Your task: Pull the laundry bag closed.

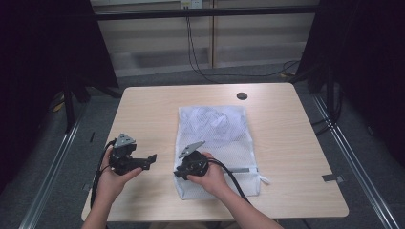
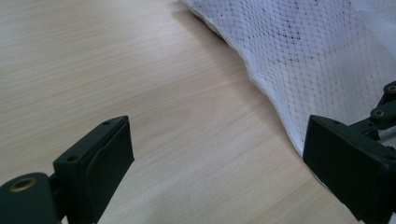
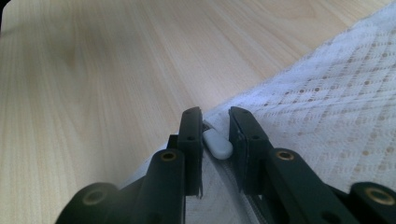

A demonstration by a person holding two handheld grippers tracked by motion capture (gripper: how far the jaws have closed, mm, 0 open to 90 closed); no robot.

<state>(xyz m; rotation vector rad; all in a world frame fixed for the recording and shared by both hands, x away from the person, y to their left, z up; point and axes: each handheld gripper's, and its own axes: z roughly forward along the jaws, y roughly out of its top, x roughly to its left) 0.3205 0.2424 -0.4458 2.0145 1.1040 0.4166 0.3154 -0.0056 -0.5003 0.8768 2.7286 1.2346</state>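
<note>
I see a pale, matt wood-grain tabletop [image 1: 296,143], a white mesh cloth bag [image 1: 215,129], matt black, probably plastic fingers [image 3: 191,135], and a smooth white zipper pull [image 3: 217,143].

Your table [image 1: 143,109] is pale beige wood with fine, straight grain lines, and a small black round cap [image 1: 241,96] sits near its far edge. The mesh bag [image 1: 215,138] is white with a fine net pattern, flecked with tiny dark dots up close in your left gripper view. Its zipper pull [image 3: 217,143] is plain white-grey. Your left gripper [image 1: 151,159] and right gripper [image 1: 176,172] are both matte black with brass-coloured screw fittings, and each carries 1 grey plate. The floor [image 1: 239,76] beyond is grey.
</note>
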